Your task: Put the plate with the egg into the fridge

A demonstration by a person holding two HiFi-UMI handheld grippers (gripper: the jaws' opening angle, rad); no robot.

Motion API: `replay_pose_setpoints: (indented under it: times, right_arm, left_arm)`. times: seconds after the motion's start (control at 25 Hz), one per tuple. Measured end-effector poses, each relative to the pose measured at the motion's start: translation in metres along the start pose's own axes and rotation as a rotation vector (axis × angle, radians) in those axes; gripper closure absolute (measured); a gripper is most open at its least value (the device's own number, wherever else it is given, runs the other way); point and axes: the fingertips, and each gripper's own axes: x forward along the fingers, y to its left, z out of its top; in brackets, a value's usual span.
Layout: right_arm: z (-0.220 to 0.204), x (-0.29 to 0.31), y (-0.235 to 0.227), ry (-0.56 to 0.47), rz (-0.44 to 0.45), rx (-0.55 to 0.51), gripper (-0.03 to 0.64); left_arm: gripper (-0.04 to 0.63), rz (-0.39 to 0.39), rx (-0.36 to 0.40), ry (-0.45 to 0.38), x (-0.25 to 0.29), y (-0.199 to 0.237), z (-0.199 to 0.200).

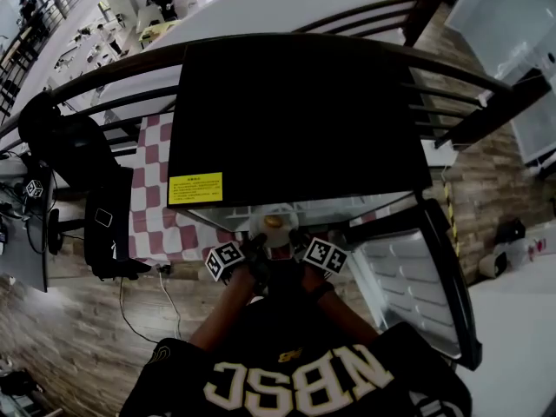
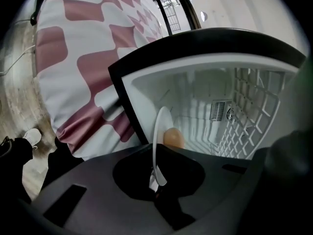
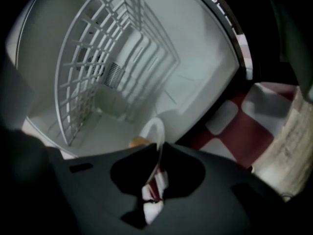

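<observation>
A small white plate (image 1: 273, 229) with a brown egg (image 1: 274, 221) on it hangs at the mouth of the open black fridge (image 1: 295, 111). Both grippers grip its rim. My left gripper (image 1: 254, 252) is shut on the plate's left edge; in the left gripper view the plate (image 2: 160, 146) stands edge-on between the jaws with the egg (image 2: 173, 139) beside it. My right gripper (image 1: 295, 248) is shut on the right edge; its view shows the plate rim (image 3: 155, 133) and a bit of the egg (image 3: 138, 142). Beyond lies the white fridge interior (image 2: 205, 111).
The fridge door (image 1: 417, 276) stands open at the right, with white shelves inside it. A wire rack (image 3: 98, 62) lines the fridge's inside. A red-and-white checked cloth (image 1: 152, 189) lies left of the fridge. A dark railing (image 1: 452, 85) curves behind. Wooden floor lies below.
</observation>
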Motion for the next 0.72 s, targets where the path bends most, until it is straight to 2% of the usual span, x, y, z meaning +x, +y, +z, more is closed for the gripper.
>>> replay_pose_setpoints:
  times: [0.72]
  right_arm:
    - [0.021, 0.025, -0.007, -0.013, -0.050, -0.017, 0.575]
  left_arm:
    - [0.566, -0.008, 0.013, -0.015, 0.027, -0.008, 0.016]
